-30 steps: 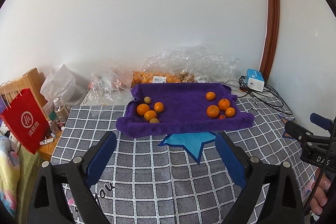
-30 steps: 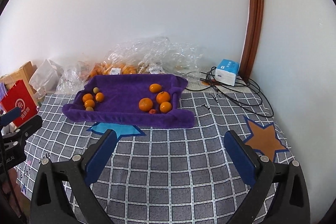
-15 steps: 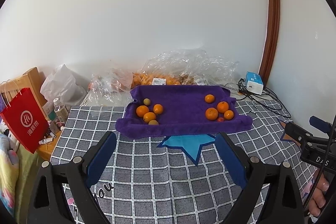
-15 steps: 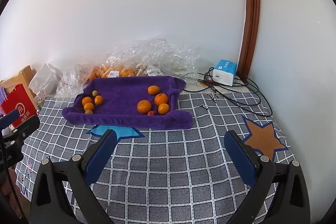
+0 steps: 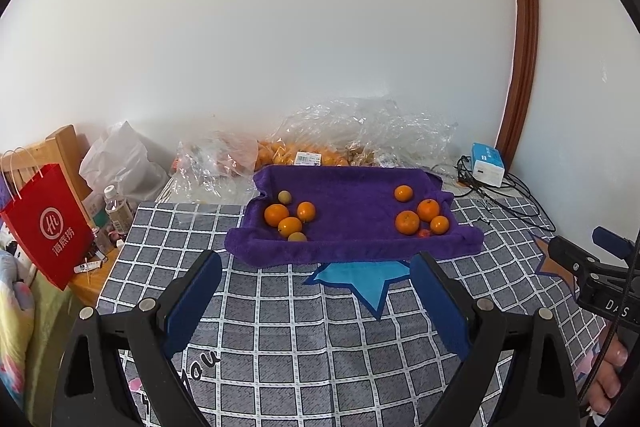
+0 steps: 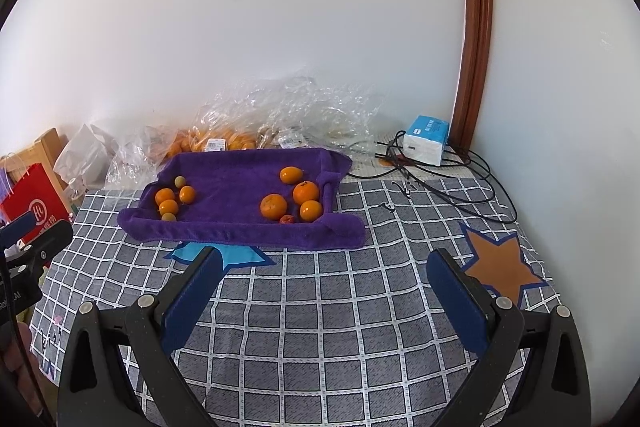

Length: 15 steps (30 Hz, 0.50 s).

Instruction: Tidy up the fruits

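A purple towel-lined tray (image 5: pixel 352 251) (image 6: pixel 240 233) lies on the checked cloth. It holds two groups of fruit. The left group (image 5: pixel 290 217) (image 6: pixel 172 201) has three oranges and two small yellow-green fruits. The right group (image 5: pixel 420 217) (image 6: pixel 294 203) has several oranges and one tiny red fruit (image 6: pixel 286 219). My left gripper (image 5: pixel 316 275) is open and empty, well in front of the tray. My right gripper (image 6: pixel 326 271) is open and empty, in front of the tray's right end.
Clear plastic bags with more oranges (image 5: pixel 304 155) lie behind the tray by the wall. A blue-white box (image 6: pixel 426 139) and black cables (image 6: pixel 452 183) sit at the back right. A red paper bag (image 5: pixel 44 223) and bottles (image 5: pixel 116 209) stand off the left edge.
Both grippers have drawn back and risen a little, so the tray looks slightly farther away. The fruit has not moved and both grippers stay open.
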Motion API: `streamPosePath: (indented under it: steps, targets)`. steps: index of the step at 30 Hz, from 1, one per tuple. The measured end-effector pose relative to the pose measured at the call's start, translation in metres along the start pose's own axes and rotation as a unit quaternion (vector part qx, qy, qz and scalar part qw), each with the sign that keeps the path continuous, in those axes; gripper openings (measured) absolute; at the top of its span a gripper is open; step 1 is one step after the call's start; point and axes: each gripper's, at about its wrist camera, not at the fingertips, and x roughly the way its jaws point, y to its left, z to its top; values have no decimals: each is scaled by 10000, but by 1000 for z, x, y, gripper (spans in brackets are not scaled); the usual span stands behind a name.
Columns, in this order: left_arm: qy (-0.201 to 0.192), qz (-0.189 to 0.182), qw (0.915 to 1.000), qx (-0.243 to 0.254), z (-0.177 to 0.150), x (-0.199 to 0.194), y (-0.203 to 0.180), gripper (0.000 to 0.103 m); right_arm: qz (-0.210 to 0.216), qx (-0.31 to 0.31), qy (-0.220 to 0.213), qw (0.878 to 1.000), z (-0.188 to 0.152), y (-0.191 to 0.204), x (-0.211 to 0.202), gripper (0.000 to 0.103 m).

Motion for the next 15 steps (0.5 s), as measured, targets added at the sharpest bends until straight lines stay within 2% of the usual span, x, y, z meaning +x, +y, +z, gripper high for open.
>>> streamPosePath:
  steps: [15]
  targets:
    - [-28,1,10000,-52,2,-2,4,95,5,-46,-47,10000,2,4,-3,101]
